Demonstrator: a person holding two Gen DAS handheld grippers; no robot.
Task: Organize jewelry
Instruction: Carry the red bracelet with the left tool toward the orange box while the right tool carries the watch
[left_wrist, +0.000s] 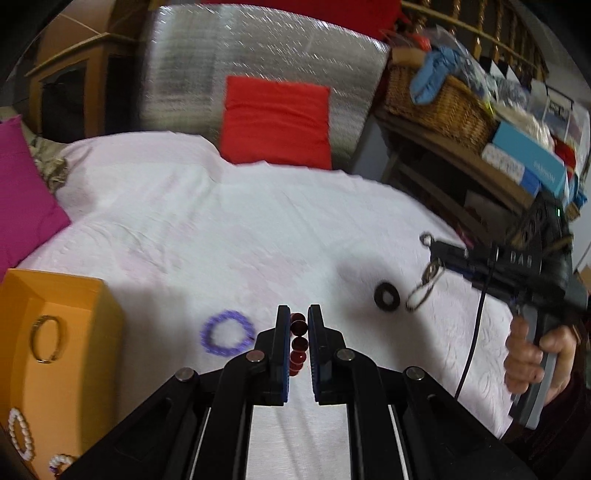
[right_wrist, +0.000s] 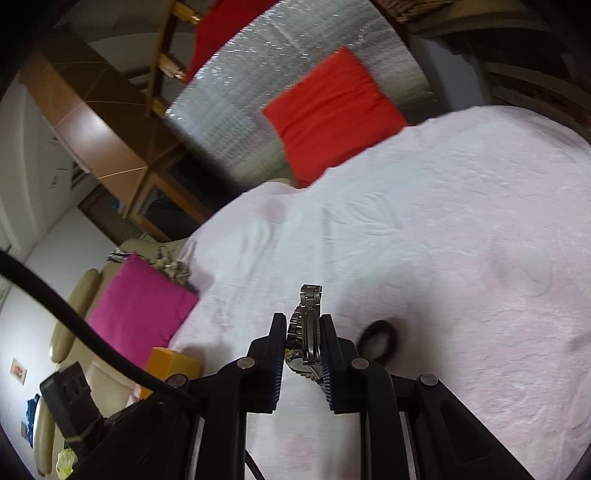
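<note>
1. Leftmost, at nine o'clock: orange box (left_wrist: 55, 332) holding a gold bangle (left_wrist: 46, 339).
2. Centre: left tongs (left_wrist: 298, 332) clamped on a dark red bead bracelet (left_wrist: 297, 341), purple bracelet (left_wrist: 227, 338) at ten o'clock on the bed (left_wrist: 221, 229).
3. Right: right tongs (right_wrist: 303, 345) gripping a metal watch (right_wrist: 308, 325), black ring (left_wrist: 386, 295) nearby.

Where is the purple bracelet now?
In the left wrist view, the purple bracelet lies on the white cloth, between the orange box and the left gripper.
</note>
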